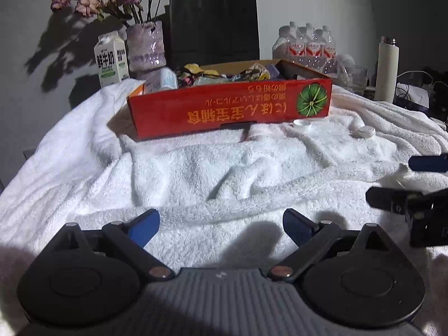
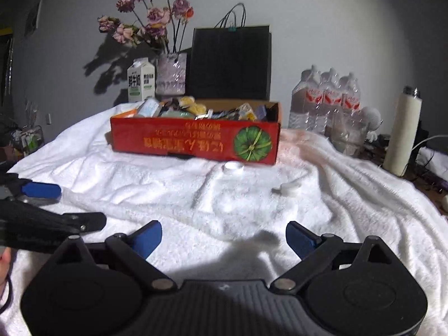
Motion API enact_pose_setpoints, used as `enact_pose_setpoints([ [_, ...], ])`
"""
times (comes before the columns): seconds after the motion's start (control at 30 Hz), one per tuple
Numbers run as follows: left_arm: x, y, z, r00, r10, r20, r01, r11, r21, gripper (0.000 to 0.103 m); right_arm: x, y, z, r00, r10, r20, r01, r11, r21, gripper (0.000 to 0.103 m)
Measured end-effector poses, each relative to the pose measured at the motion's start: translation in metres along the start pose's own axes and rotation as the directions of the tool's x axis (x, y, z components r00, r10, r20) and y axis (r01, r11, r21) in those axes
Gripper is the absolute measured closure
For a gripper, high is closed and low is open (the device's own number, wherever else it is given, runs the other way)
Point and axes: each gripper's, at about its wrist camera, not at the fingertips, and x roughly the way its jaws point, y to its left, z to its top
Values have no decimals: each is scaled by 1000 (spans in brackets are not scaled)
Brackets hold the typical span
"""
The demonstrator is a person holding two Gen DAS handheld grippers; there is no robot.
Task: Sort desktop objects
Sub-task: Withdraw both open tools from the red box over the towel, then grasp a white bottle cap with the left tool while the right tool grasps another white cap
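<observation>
Tools both spread wide, gripping nothing: left tool (image 1: 221, 228) and right tool (image 2: 224, 238) low over the white towel (image 2: 168, 184). Far side, red box (image 2: 196, 140) packed full; two white caps (image 2: 289, 189) just near it.

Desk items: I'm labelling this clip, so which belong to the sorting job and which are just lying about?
Job: red box of odds and ends, two white caps on the towel, both open claws.
Lying about: milk carton, flowers, black bag, water bottles, flask.
</observation>
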Motion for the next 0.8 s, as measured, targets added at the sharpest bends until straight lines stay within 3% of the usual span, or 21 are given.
enact_pose_setpoints([
  [0.13, 3, 14, 0, 1000, 8, -16, -10, 995, -99, 8, 10, 0, -1, 998, 0, -66, 1, 1000, 13, 8],
  [0.23, 1, 16, -1, 1000, 3, -10, -4, 993, -114, 8, 16, 1, -2, 995, -8, -102, 9, 1000, 10, 8],
  [0.47, -10, 20, -2, 999, -7, 42, 13, 990, -142, 7, 14, -1, -2, 994, -48, -98, 51, 998, 24, 8],
  [0.57, -24, 24, -4, 996, -21, 84, 33, 990, -140, 7, 5, 0, -3, 989, -125, -85, 130, 990, 54, 8],
  [0.7, -42, 43, -9, 985, -119, 121, 137, 979, -150, 7, -19, 5, -10, 981, -178, -71, 187, 969, 161, 8],
  [0.8, -40, 55, 4, 980, -188, 60, 195, 968, -155, 7, -40, 10, -18, 973, -226, -56, 233, 936, 262, 8],
])
